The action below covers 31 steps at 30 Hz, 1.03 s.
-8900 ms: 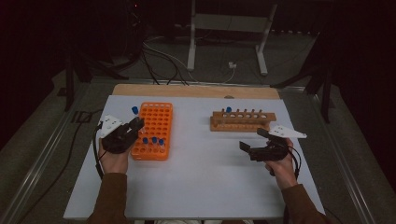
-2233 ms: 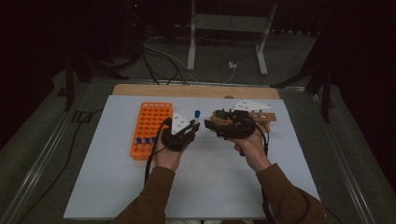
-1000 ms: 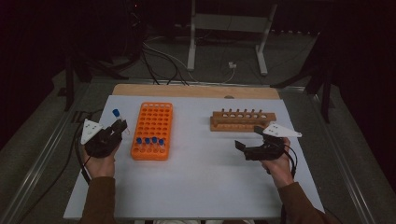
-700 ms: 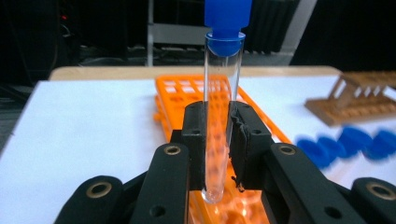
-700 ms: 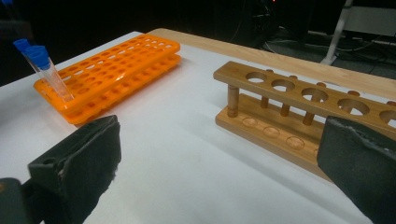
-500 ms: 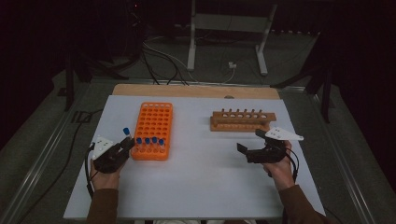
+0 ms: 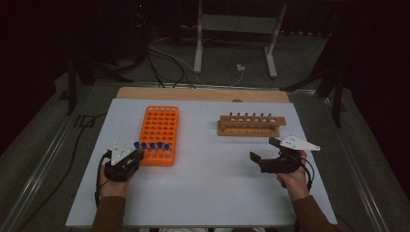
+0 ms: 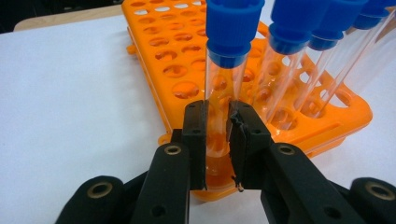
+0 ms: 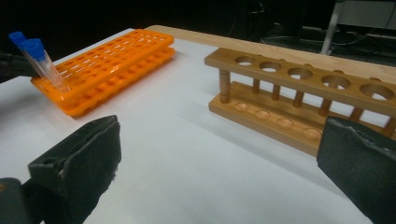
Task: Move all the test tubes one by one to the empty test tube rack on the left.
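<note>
My left gripper [image 8: 217, 140] has its fingers pinching a blue-capped tube [image 8: 224, 93], held upright at the near corner of the orange rack [image 7: 159, 133], beside four more capped tubes in the near row. My right gripper [image 7: 263, 159] hangs over the white surface [image 7: 212, 188], fingers spread. Beyond it stands the wooden rack [image 7: 249, 124].

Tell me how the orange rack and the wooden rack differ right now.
The orange rack is a flat plastic grid with many rows of holes; the wooden rack has a single row of holes on posts. The orange rack holds blue-capped tubes along its near edge; the wooden rack's holes stand empty. The left gripper grips a tube at the orange rack; the open right gripper is apart from the wooden one. Both sit on the white table.
</note>
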Tool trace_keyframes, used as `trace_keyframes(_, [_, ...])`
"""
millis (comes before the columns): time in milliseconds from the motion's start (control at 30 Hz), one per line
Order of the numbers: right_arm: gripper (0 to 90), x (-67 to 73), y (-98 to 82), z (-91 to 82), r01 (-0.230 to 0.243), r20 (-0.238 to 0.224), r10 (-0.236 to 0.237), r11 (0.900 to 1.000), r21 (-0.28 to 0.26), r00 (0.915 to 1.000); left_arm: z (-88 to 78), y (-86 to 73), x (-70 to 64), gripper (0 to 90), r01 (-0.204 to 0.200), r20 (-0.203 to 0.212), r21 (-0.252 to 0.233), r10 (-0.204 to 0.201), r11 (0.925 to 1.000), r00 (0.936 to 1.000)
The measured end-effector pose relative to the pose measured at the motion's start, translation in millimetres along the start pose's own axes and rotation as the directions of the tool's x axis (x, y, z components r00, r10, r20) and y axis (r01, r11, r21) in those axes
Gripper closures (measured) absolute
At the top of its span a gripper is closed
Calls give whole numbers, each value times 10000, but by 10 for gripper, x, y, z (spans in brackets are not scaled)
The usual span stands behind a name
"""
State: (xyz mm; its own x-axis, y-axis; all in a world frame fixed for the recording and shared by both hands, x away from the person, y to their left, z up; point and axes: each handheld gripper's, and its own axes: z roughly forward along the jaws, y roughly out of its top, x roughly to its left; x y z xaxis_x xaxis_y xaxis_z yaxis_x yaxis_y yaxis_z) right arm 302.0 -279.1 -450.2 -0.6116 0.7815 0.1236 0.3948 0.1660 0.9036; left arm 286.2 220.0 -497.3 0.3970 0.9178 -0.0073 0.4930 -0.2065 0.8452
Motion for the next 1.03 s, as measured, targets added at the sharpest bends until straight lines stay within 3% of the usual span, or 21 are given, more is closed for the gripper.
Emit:
trace_keyframes(67, [0, -9, -34, -28, -44, 62, 44, 10000, 2, 10000, -9, -2, 9, 773, 250, 119, -31, -250, 9997, 9996])
trace_keyframes(133, [0, -32, -85, -60, -46, 196, 46, 10000, 14, 9998, -32, -10, 26, 668, 606, 119, -104, -605, 9981, 9981])
trace_keyframes(167, [0, -39, -104, -72, -33, 271, 32, 10000, 41, 9996, -47, -14, 36, 661, 695, 143, -156, -693, 9975, 9975])
trace_keyframes(333, [0, -58, -191, -142, -60, 459, 66, 9999, -144, 9989, -214, -21, 78, 535, 1215, 273, -763, -1198, 9896, 9924])
trace_keyframes(567, [0, -56, -274, -223, -28, 633, 55, 9991, -425, 9980, -468, -36, 87, 392, 1328, 422, -1815, -1272, 9744, 9910])
trace_keyframes(733, [0, -65, -325, -272, -170, 703, 220, 9974, -704, 9973, -611, -67, 64, 257, 1240, 174, -2351, -1234, 9640, 9922])
trace_keyframes(833, [0, -65, -347, -280, 34, 854, 33, 9970, -778, 9963, -668, -68, 50, 163, 1281, 70, -2591, -1308, 9573, 9914])
trace_keyframes(967, [0, -84, -366, -299, 23, 923, 54, 9966, -829, 9957, -687, -74, 29, 11, 1181, -133, -2482, -1253, 9615, 9920])
trace_keyframes(1033, [0, -91, -372, -300, 36, 995, 47, 9966, -825, 9950, -690, -74, 27, 7, 1257, -122, -2525, -1330, 9594, 9910])
